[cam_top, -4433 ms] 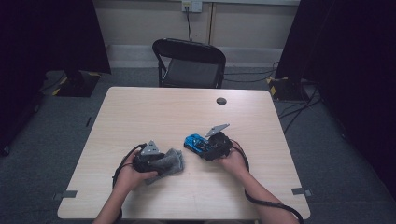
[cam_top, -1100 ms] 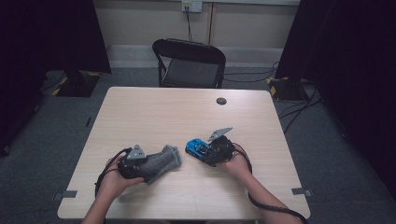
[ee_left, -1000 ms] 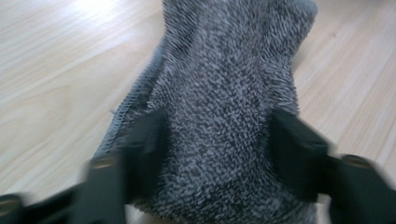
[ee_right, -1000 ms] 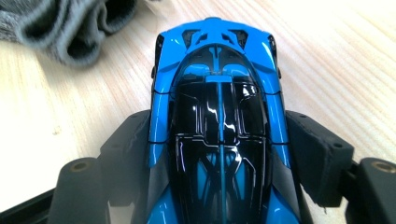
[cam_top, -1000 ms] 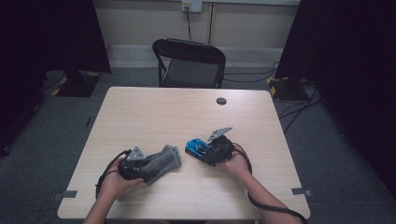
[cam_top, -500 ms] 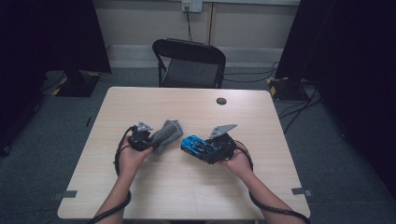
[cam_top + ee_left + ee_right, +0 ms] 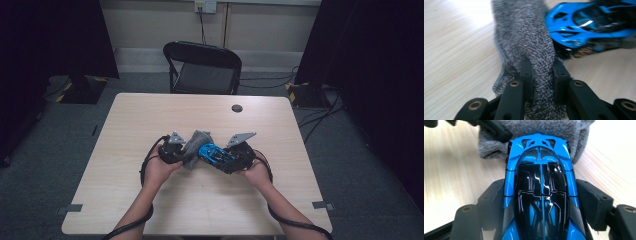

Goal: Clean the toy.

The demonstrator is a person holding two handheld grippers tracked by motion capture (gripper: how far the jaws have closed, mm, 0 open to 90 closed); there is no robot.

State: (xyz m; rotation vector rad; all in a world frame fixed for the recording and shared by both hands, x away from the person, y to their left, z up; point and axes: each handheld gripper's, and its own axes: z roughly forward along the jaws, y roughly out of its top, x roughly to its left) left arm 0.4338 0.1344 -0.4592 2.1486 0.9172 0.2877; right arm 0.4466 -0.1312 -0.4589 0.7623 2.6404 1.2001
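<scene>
Cloth and car meet near the middle of the wooden surface [image 7: 150, 120]. Left claw [image 7: 541, 75] is clamped tight on a grey, nubby cloth [image 7: 526, 37], whose fabric bulges up between the two black jaws and spreads out beyond them. Its jaws have just been closing, with the cloth between them. Right claw [image 7: 541, 202] grips a blue toy sports car [image 7: 540, 185] by its flanks, one padded jaw pressed to each side of the body, nose pointing away from the hand. In the right gripper view the cloth [image 7: 536, 127] lies against the car's front end, apparently touching it, though the exact contact is hard to judge there. In the left gripper view the car [image 7: 589, 22] sits just beside the cloth, slightly blurred. From the high view, the left claw [image 7: 181, 150] and right claw [image 7: 227, 159] face each other, cloth [image 7: 196, 142] and car [image 7: 214, 152] between them. A small dark round disc [image 7: 237, 108] lies well apart near the far edge, and a black folding chair [image 7: 202, 67] stands behind the surface.
</scene>
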